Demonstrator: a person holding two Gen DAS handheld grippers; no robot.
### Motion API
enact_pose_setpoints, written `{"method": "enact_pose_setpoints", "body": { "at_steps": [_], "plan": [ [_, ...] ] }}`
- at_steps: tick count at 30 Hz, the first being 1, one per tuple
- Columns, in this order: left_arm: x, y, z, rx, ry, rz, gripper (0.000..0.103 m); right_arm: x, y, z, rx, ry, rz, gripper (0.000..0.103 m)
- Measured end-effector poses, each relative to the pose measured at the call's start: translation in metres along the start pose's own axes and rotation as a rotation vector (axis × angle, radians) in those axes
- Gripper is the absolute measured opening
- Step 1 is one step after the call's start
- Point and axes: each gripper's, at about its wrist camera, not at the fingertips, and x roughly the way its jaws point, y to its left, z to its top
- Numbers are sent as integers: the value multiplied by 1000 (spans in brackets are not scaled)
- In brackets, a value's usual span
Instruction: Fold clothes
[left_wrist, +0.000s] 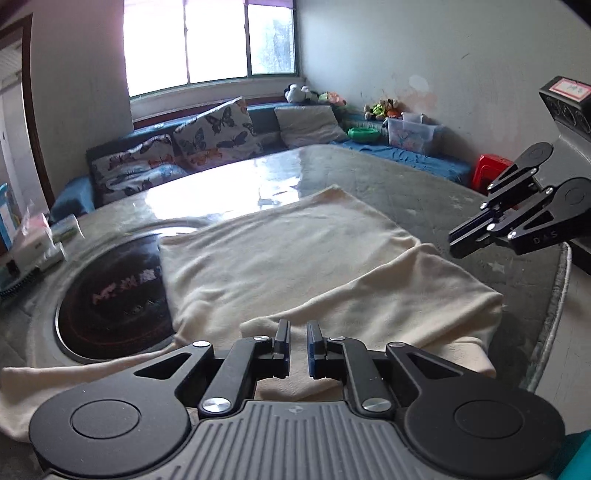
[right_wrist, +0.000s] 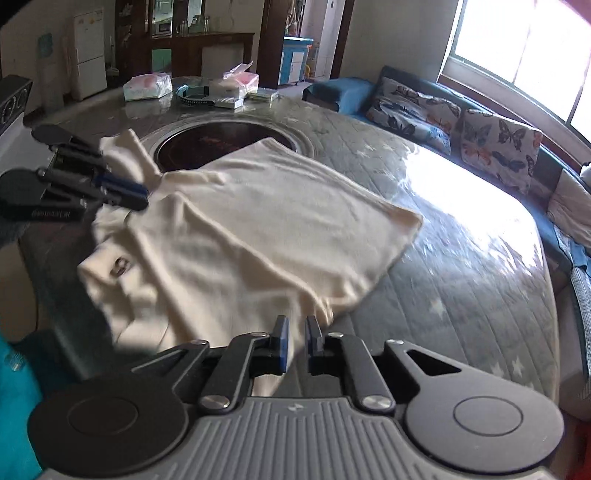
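A cream garment (left_wrist: 288, 258) lies spread on the round table, partly folded, with a sleeve over the near edge; it also shows in the right wrist view (right_wrist: 258, 221). My left gripper (left_wrist: 298, 345) hovers over the garment's near edge, jaws a little apart, holding nothing. It shows in the right wrist view (right_wrist: 138, 197) at the left, by the collar. My right gripper (right_wrist: 295, 343) is over the garment's near corner, jaws a little apart and empty. In the left wrist view it (left_wrist: 458, 245) hangs at the right above the table.
The table (right_wrist: 461, 258) has a grey quilted cover under glass and a dark round hob (left_wrist: 114, 295) set in its middle. Tissue packs and boxes (right_wrist: 221, 88) stand at its far side. A blue sofa with butterfly cushions (left_wrist: 207, 136) runs under the window.
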Motion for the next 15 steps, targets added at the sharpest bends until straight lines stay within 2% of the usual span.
{"method": "enact_pose_setpoints", "body": {
  "at_steps": [5, 7, 12, 15],
  "plan": [
    [21, 11, -9, -85, 50, -1, 11, 33, -3, 6, 35, 24, 17, 9],
    [18, 16, -9, -115, 46, -13, 12, 41, -6, 5, 49, 42, 20, 9],
    [12, 22, -1, -147, 2, -20, 12, 37, 0, 14, 33, 25, 30, 9],
    [24, 28, -1, -195, 29, -16, 12, 43, 9, 24, 18, 17, 57, 9]
  ]
}}
